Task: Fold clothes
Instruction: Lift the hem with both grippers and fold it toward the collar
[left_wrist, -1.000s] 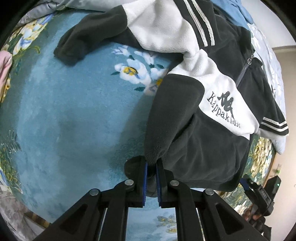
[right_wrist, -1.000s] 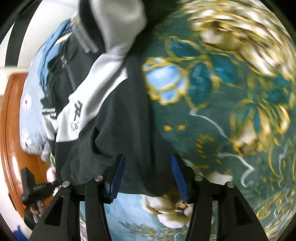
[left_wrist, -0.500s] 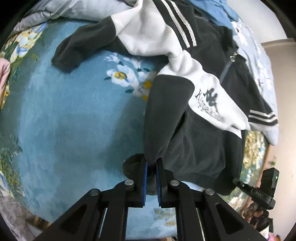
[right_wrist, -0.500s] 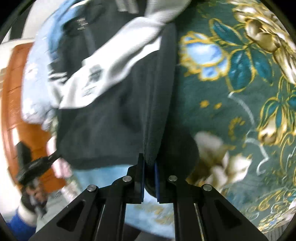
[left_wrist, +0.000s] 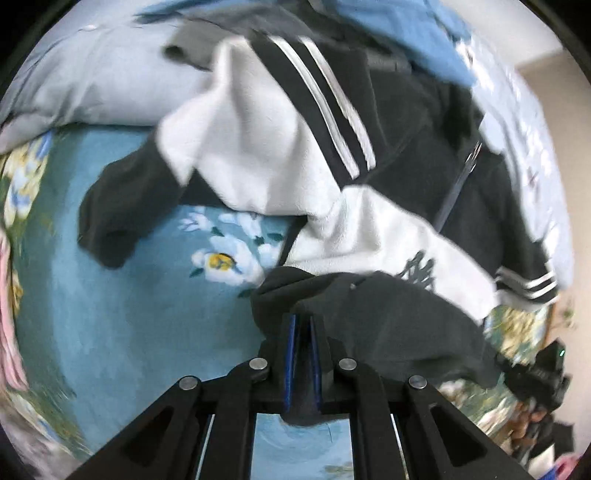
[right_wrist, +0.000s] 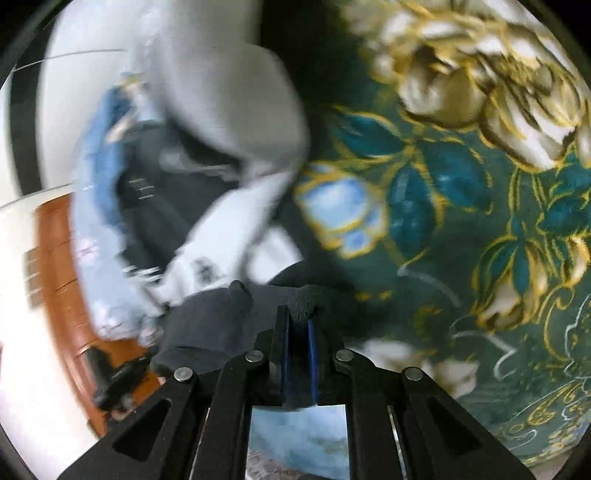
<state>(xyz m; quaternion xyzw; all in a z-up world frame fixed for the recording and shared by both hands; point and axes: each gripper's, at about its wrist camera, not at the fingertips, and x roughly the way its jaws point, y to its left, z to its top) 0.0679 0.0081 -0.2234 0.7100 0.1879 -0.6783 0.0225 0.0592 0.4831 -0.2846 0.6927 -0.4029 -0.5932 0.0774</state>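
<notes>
A black and white fleece jacket (left_wrist: 373, 240) with striped sleeves lies on a flowered blue blanket (left_wrist: 110, 314). My left gripper (left_wrist: 302, 325) is shut on the jacket's black bottom hem, which bunches over the fingertips. One black sleeve (left_wrist: 122, 206) stretches out to the left. In the right wrist view the jacket (right_wrist: 221, 229) is blurred; my right gripper (right_wrist: 298, 321) is shut on another part of the black hem (right_wrist: 303, 299). The other gripper shows at the edge of each view (left_wrist: 532, 373) (right_wrist: 122, 376).
A pale grey quilt (left_wrist: 92, 85) and a blue garment (left_wrist: 413, 40) lie behind the jacket. A pink cloth (left_wrist: 9, 314) sits at the left edge. The blanket turns dark green with gold flowers (right_wrist: 461, 184) on the right. A wooden bed frame (right_wrist: 62, 277) lies beyond.
Both grippers have carried the bottom hem forward toward the collar, so the black lower part now bunches over the white chest. The right gripper closed on the hem a second ago.
</notes>
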